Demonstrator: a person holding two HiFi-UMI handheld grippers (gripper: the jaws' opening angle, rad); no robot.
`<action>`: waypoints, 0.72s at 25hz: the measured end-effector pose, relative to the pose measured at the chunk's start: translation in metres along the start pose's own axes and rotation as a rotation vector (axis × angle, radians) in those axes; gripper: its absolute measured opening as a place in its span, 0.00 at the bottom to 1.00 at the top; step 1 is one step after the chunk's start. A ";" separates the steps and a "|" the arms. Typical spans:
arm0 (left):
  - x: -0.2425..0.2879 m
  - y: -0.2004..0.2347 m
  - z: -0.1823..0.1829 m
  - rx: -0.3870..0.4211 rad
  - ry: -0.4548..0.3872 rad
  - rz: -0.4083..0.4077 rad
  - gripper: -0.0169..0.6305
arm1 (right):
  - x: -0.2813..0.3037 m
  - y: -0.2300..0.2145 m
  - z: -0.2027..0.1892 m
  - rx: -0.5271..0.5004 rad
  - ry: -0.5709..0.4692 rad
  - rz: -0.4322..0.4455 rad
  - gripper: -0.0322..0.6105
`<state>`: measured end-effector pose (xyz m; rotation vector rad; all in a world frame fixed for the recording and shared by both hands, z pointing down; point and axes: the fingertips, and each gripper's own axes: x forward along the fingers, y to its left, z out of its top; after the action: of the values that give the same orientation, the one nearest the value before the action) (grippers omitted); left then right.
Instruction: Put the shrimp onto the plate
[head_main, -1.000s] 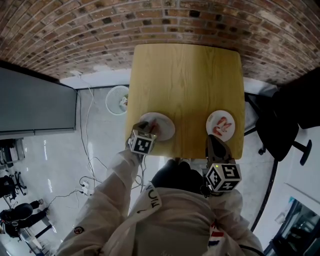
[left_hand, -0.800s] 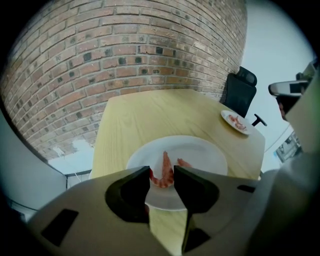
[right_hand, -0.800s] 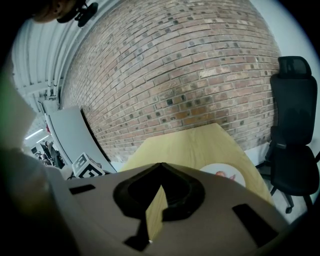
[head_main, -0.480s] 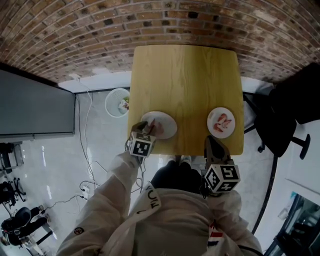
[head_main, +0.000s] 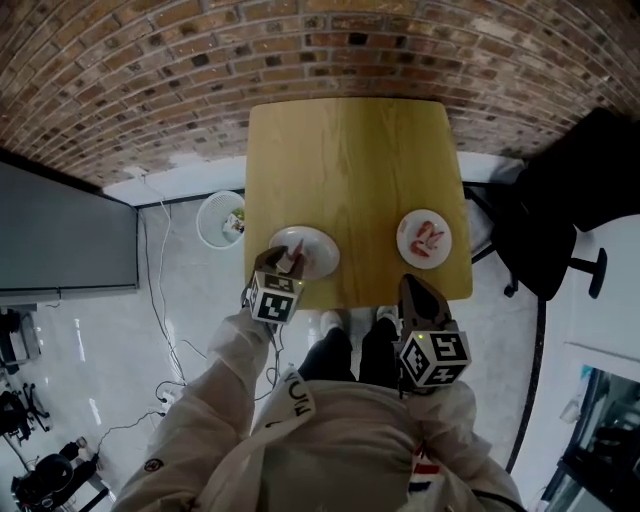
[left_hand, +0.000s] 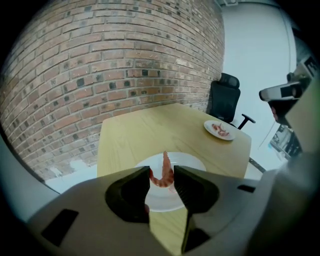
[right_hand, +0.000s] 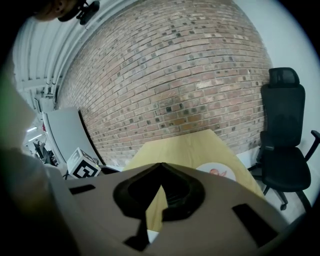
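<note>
**Shrimp in grip over the near plate, not yet set down**

Left gripper (left_hand: 162, 176): jaws clamped on one curled shrimp (left_hand: 165, 162), tail end up, over the white near plate (left_hand: 195, 163) at the front left of the table (head_main: 350, 160), seemingly lifted off it. Far plate (head_main: 425, 238): front right of the table, well apart from the near one, already carrying red shrimp; count unclear. Right gripper (right_hand: 160, 186): jaws together, nothing between them, held off the table's front edge near the far plate. Status, as a judgement: the pick-up is done; the carry and release are left. The target plate cannot be told for certain; the far plate, already stocked, seems likelier.
</note>
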<state>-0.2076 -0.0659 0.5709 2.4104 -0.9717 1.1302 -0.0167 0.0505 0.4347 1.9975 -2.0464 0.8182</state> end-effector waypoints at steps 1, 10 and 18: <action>0.000 -0.004 0.004 0.001 -0.004 -0.003 0.26 | -0.002 -0.003 0.002 0.001 -0.005 -0.005 0.09; 0.012 -0.047 0.041 0.048 -0.028 -0.028 0.26 | -0.017 -0.046 0.013 0.032 -0.047 -0.035 0.09; 0.033 -0.100 0.077 0.066 -0.027 -0.034 0.26 | -0.030 -0.103 0.022 0.066 -0.058 -0.043 0.09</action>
<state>-0.0800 -0.0487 0.5474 2.4907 -0.9116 1.1384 0.0908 0.0704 0.4289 2.1160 -2.0242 0.8392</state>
